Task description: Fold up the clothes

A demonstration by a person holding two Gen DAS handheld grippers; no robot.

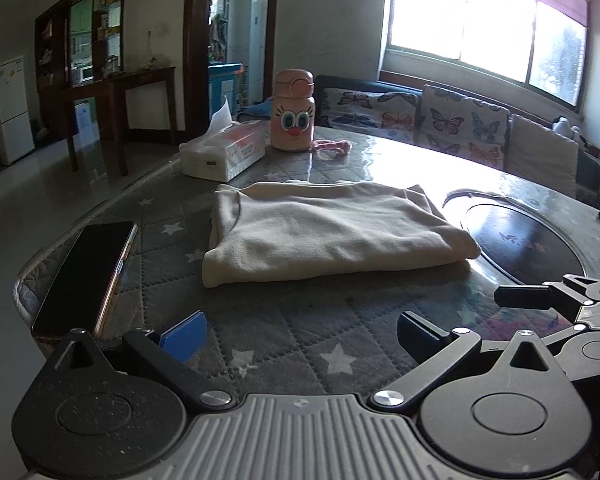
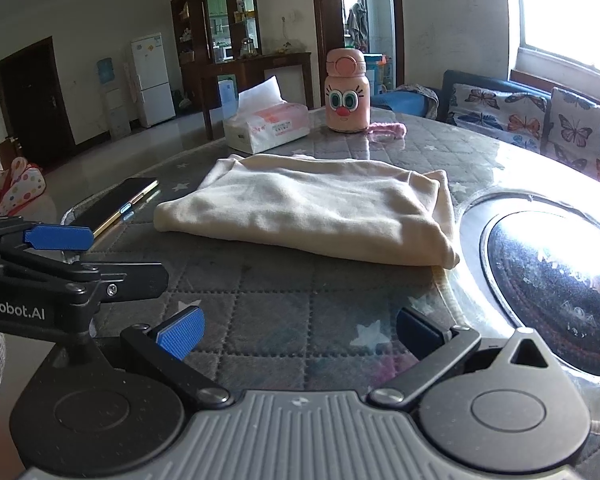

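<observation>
Cream garment [image 1: 324,232] folded (jaws apart), quilted table [image 1: 284,320]

Round table [image 1: 284,328], covered with a grey quilted cloth printed with white stars, under a glossy clear sheet; dark round inset [image 1: 520,244] at the right. Lying on it: folded cream garment [image 1: 320,232] in the middle; black phone [image 1: 86,276] near the left edge, well apart from the garment; white-and-pink tissue box [image 1: 224,152] at the far side; pink cartoon-faced bottle [image 1: 294,112] just beside the box; pink knitted strap [image 1: 334,146] next to the bottle.
</observation>
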